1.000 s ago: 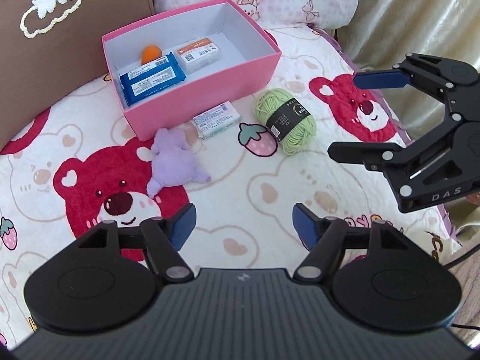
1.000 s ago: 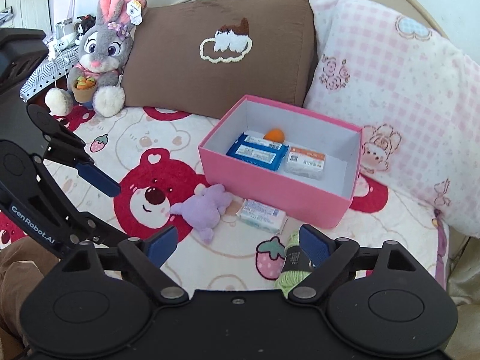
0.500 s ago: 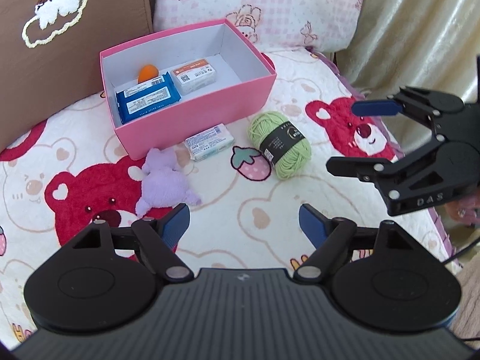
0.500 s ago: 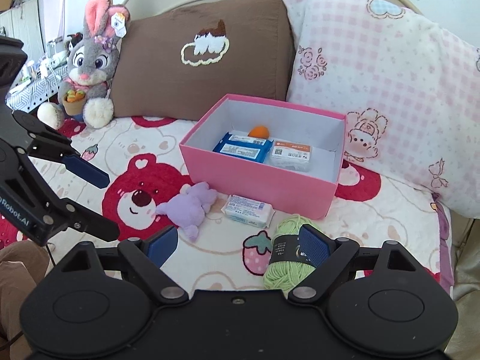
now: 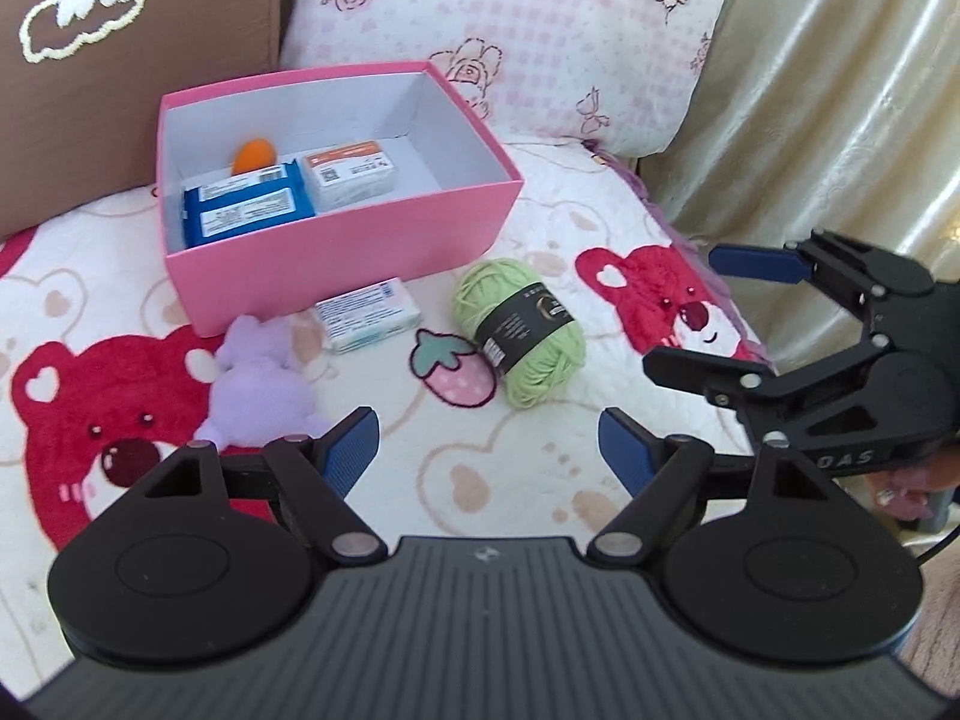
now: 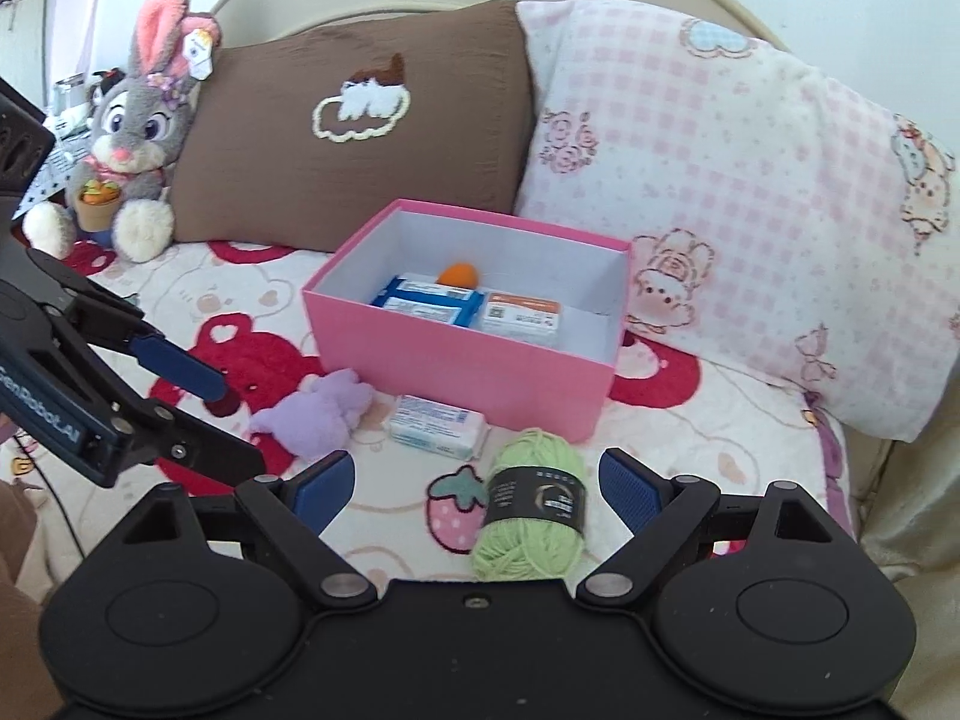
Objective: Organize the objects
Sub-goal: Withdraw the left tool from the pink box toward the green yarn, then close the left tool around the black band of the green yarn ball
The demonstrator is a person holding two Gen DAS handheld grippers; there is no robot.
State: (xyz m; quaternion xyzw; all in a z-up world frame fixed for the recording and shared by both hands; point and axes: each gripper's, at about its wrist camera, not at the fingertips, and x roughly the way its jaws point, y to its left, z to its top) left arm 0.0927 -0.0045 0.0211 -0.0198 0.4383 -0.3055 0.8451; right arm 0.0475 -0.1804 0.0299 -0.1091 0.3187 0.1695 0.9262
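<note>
A pink box [image 5: 360, 252] [image 6: 480, 372] sits on the bed and holds a blue packet [image 5: 246, 213], a white packet [image 5: 351, 174] and an orange ball [image 5: 255, 153]. In front of it lie a purple plush toy [image 5: 258, 387] [image 6: 321, 411], a white tissue packet [image 5: 367, 315] [image 6: 438, 425] and a green yarn ball [image 5: 522, 324] [image 6: 531, 510]. My left gripper [image 5: 489, 447] is open and empty, above the bed in front of these. My right gripper [image 6: 474, 483] is open and empty, with the yarn ball between its fingers' line of sight, just ahead.
The bedspread [image 5: 480, 468] has red bear prints. A brown pillow [image 6: 360, 120] and a pink checked pillow [image 6: 720, 180] stand behind the box. A grey rabbit plush [image 6: 129, 138] sits at the back left. A curtain [image 5: 840, 90] hangs at the right.
Both grippers have pulled back and shifted, so the box and loose objects sit farther away in the left view. The right gripper has moved toward the yarn ball. No object has moved.
</note>
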